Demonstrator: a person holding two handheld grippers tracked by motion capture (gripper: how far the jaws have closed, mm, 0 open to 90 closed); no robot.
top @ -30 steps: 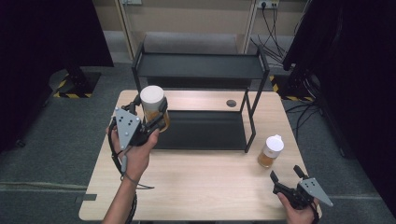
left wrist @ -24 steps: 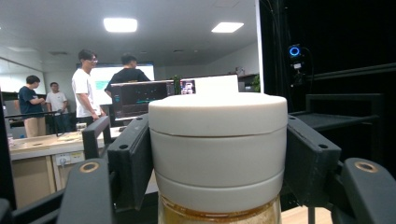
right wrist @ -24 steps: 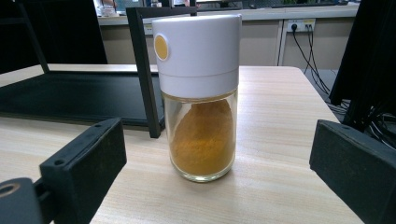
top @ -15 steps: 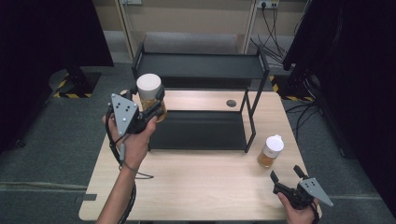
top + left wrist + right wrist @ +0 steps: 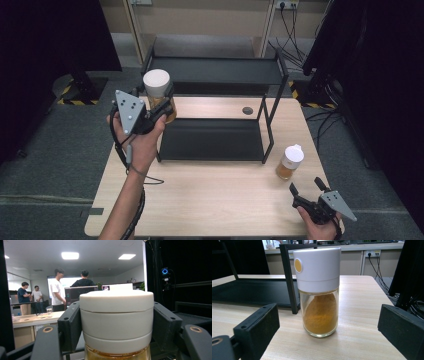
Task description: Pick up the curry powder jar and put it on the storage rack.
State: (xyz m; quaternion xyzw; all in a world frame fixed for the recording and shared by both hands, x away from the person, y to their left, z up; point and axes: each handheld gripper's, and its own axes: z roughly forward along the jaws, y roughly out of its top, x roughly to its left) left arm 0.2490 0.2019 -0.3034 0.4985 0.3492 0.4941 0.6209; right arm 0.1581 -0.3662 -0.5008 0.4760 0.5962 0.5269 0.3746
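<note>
My left gripper (image 5: 161,102) is shut on a white-capped spice jar (image 5: 157,89) and holds it in the air at the left end of the black two-tier shelf (image 5: 215,75), near top-tier height. In the left gripper view the jar's white cap (image 5: 116,320) sits clamped between the two black jaws. A second jar (image 5: 289,162) with a white cap and yellow powder stands on the table right of the shelf. My right gripper (image 5: 306,189) is open near the table's front right edge, just short of that jar (image 5: 318,290), which stands ahead between its spread jaws.
The shelf's lower tier (image 5: 210,140) lies flat on the wooden table (image 5: 210,200). A small dark round hole (image 5: 247,110) is in the tabletop behind it. Cables (image 5: 292,25) and dark stands crowd the floor at the back right. Several people (image 5: 57,290) stand far off.
My left gripper has lifted the jar higher and a little away from me, toward the shelf's top tier. The right gripper and the second jar have stayed put.
</note>
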